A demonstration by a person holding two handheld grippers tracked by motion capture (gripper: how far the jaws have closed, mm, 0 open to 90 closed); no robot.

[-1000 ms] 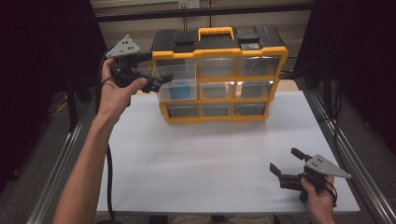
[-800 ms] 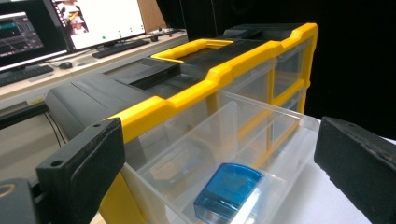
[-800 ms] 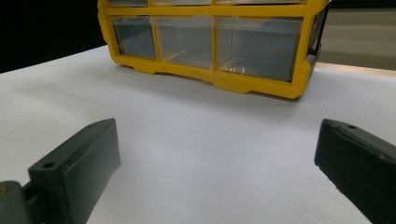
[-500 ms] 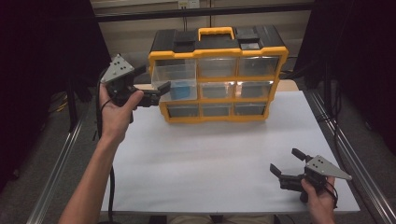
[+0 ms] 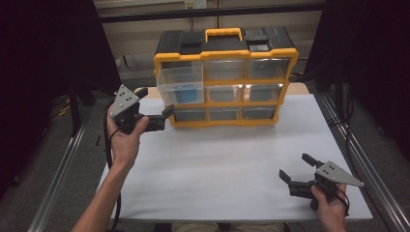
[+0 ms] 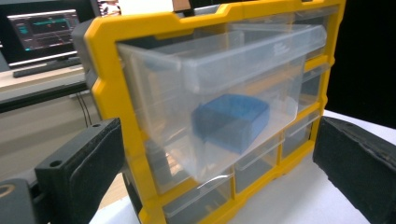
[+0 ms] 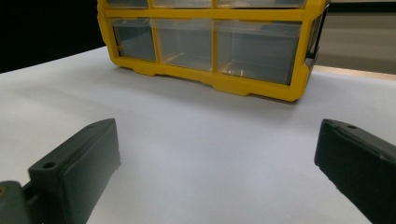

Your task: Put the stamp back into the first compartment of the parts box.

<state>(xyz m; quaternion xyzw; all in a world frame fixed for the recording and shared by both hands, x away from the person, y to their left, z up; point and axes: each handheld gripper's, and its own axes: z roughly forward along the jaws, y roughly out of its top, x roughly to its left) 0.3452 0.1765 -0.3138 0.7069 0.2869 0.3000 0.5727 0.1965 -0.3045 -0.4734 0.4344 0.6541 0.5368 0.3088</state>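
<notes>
**A:** What does the high view show?

**B:** A yellow organizer box (image 5: 226,77) with clear drawers stands at the far edge of the white surface (image 5: 217,164). Its top-left drawer (image 5: 181,84) is pulled out, with a blue block (image 5: 187,93) inside. My left tool (image 5: 155,107) hangs just left of the box, below that drawer, jaws wide and holding nothing. My right tool (image 5: 296,168) rests near the front right corner of the surface, well apart from the box, jaws also wide and empty.

**A:** And the left gripper view?

**B:** The drawer (image 6: 219,88) juts out toward me between my two spread jaws, not touching either. The blue block (image 6: 231,120) lies on its floor.

**A:** The right gripper view?

**B:** My jaws stand wide over bare white surface (image 7: 196,154). The bottom row of the box (image 7: 210,46) is ahead, its drawers closed.
</notes>
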